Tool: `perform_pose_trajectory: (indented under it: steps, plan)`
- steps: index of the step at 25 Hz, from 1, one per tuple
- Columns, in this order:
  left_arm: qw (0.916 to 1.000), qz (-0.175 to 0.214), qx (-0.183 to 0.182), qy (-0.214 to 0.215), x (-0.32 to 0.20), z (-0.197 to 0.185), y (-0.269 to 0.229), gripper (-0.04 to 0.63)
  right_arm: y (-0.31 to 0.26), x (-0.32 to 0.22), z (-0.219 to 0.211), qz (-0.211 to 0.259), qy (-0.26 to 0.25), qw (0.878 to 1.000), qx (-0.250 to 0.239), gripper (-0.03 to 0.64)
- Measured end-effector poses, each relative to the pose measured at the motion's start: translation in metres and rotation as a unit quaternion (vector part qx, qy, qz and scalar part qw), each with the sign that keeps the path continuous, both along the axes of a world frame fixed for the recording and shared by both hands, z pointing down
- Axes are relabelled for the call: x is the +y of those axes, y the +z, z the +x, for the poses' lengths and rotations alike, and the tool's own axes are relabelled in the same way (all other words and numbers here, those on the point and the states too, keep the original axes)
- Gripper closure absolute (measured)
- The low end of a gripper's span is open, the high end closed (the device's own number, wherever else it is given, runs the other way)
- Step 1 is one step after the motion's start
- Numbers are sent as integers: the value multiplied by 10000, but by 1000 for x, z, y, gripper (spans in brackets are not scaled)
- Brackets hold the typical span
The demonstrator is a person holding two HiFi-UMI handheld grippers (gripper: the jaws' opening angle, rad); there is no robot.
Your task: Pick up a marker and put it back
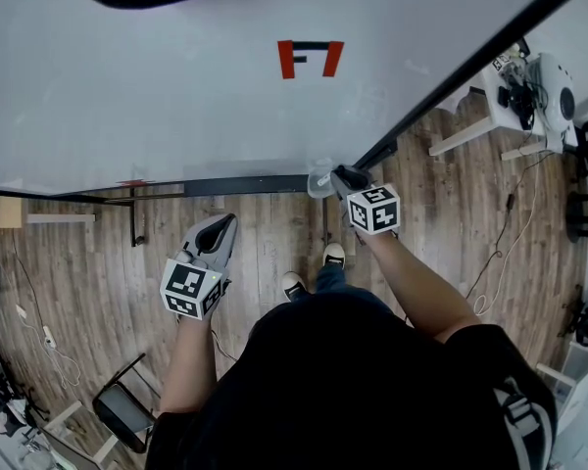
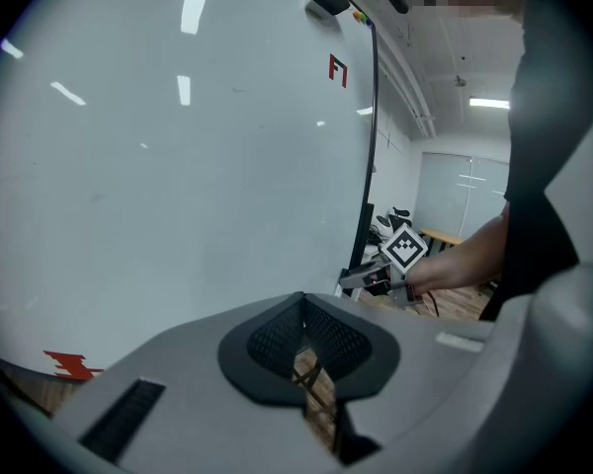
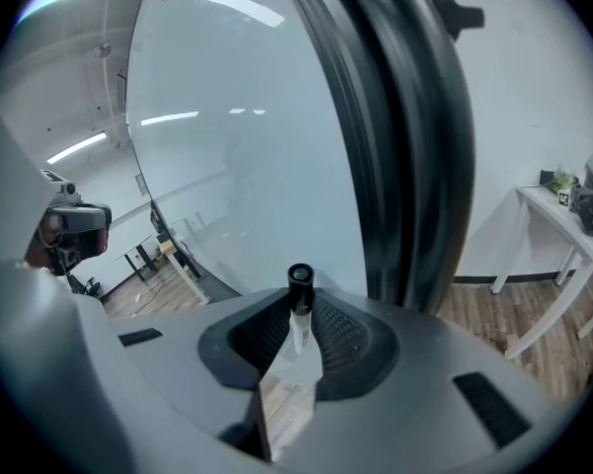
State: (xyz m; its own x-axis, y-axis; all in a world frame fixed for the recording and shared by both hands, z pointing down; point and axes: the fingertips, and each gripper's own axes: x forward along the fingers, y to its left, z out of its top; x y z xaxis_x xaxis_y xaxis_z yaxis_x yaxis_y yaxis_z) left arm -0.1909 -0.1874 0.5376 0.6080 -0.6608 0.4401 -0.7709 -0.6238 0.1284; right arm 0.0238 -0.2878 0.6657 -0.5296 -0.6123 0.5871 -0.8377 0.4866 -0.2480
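I see the whiteboard (image 1: 176, 86) filling most of the head view, with a red mark (image 1: 310, 58) on it. Its black frame (image 3: 405, 136) stands close ahead of my right tongs (image 3: 298, 320). Below the board runs the wooden floor (image 1: 88, 272). My left tongs (image 2: 301, 309) hang over the floor, just short of the board's bottom edge, tips pressed together with nothing between them. My right tongs sit at the board's lower right corner and pinch the marker (image 3: 299, 304). Its white barrel lies between the pads and its black end pokes out past the tips.
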Motion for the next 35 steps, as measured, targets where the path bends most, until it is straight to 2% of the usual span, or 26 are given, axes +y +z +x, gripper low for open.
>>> perform_pose_trajectory:
  steps: [16,35]
  plan:
    - [9996,258,9,65,20,13,-20,584,-63,24,6,702,-234,9973,-5,555]
    - [9987,435,98,243,47,42,-34,584,-106,76,47,963,-92,9953,-105,555]
